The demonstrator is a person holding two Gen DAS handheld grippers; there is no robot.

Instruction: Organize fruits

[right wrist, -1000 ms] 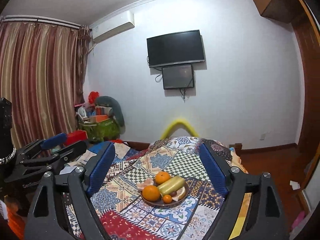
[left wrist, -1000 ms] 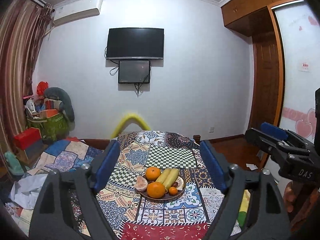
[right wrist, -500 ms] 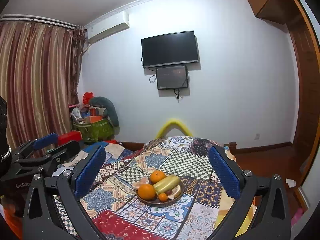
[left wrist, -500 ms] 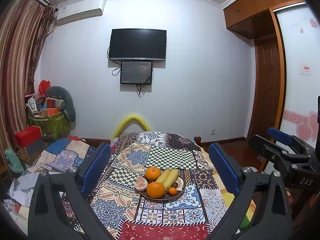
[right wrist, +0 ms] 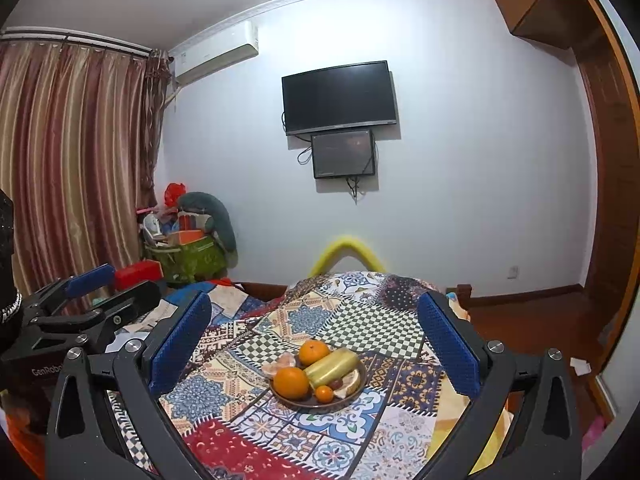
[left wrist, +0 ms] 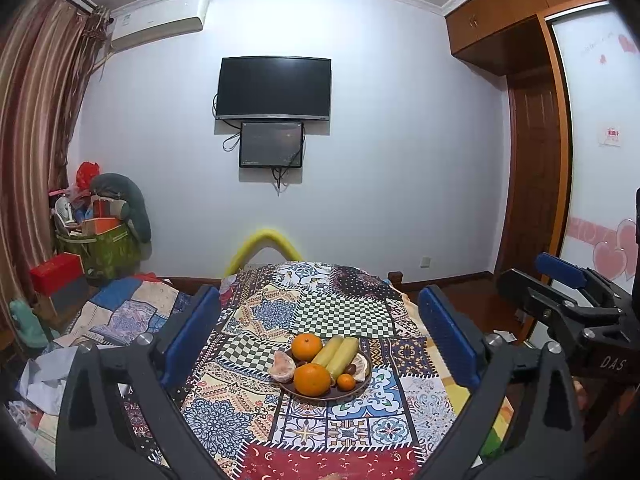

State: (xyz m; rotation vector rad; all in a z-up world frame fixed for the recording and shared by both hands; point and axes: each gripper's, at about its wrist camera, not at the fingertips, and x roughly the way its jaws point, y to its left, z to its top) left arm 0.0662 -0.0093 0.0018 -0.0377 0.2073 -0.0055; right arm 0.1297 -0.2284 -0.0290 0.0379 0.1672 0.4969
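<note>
A brown plate (left wrist: pixel 344 394) of fruit sits on the patchwork-covered table (left wrist: pixel 280 312). It holds two oranges (left wrist: pixel 311 379), yellow bananas (left wrist: pixel 338 354), a small tangerine (left wrist: pixel 345 381) and peeled citrus pieces (left wrist: pixel 281 366). My left gripper (left wrist: pixel 320 332) is open and empty, held back from and above the plate. My right gripper (right wrist: pixel 316 338) is open and empty too, likewise short of the plate (right wrist: pixel 298 402). The right gripper also shows at the right edge of the left wrist view (left wrist: pixel 568 300); the left gripper shows at the left of the right wrist view (right wrist: pixel 92 300).
A yellow chair back (left wrist: pixel 266 242) stands behind the table. A bed with a patchwork quilt (left wrist: pixel 120 312) lies to the left, with a cluttered green bag (left wrist: pixel 100 248) and a red box (left wrist: pixel 56 272) behind. A wall TV (left wrist: pixel 274 88) and wooden wardrobe (left wrist: pixel 532 168) are beyond.
Both grippers' jaws have opened wider and both have pulled back a little from the table; the fruit has not moved.
</note>
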